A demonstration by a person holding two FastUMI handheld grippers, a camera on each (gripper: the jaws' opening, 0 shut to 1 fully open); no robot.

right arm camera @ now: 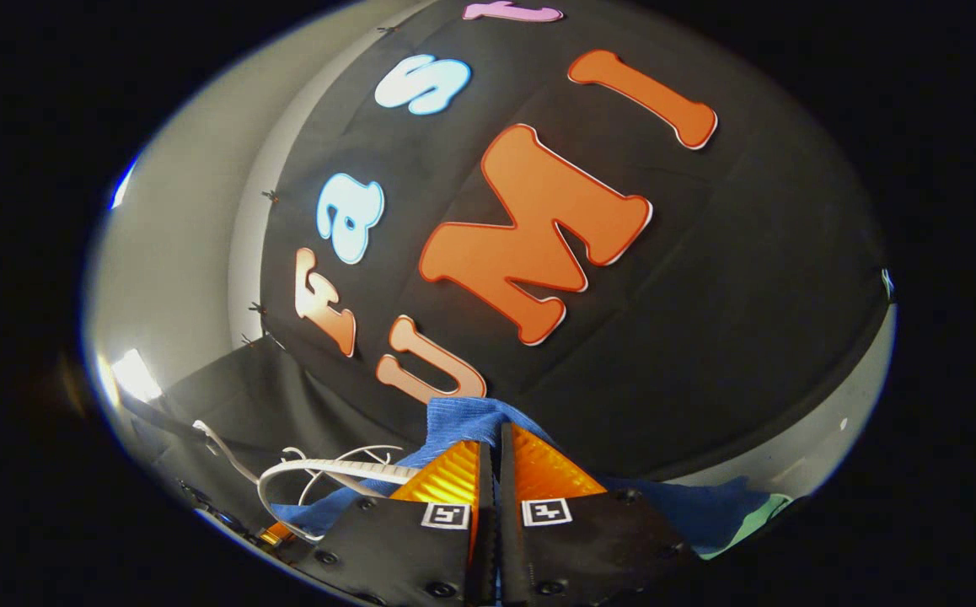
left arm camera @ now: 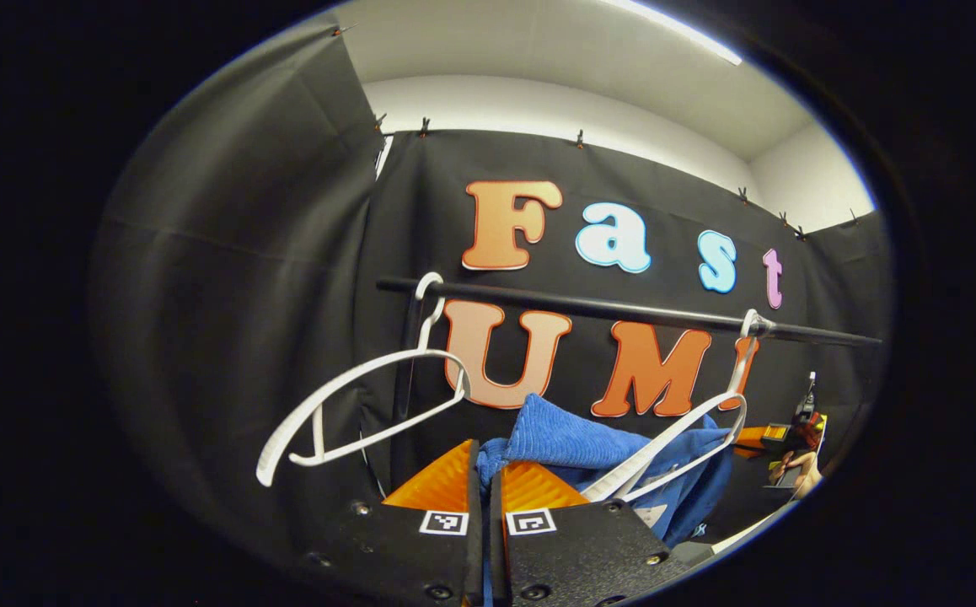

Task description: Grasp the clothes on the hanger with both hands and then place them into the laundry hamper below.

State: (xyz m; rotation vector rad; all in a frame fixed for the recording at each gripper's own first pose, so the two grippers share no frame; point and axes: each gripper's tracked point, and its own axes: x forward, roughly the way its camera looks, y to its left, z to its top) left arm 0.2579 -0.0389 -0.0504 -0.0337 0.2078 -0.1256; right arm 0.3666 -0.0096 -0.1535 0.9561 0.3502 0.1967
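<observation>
A black rail (left arm camera: 623,310) is seen across the booth's cloth wall, with two white hangers (left arm camera: 353,405) hung on it. The blue garment (left arm camera: 589,447) is pinched between the closed orange fingers of the left gripper (left arm camera: 485,472), beside the right-hand hanger. The right gripper (right arm camera: 492,459) is likewise clamped on the garment's edge.

Orange ribbed jaws, black mounts, square markers
</observation>
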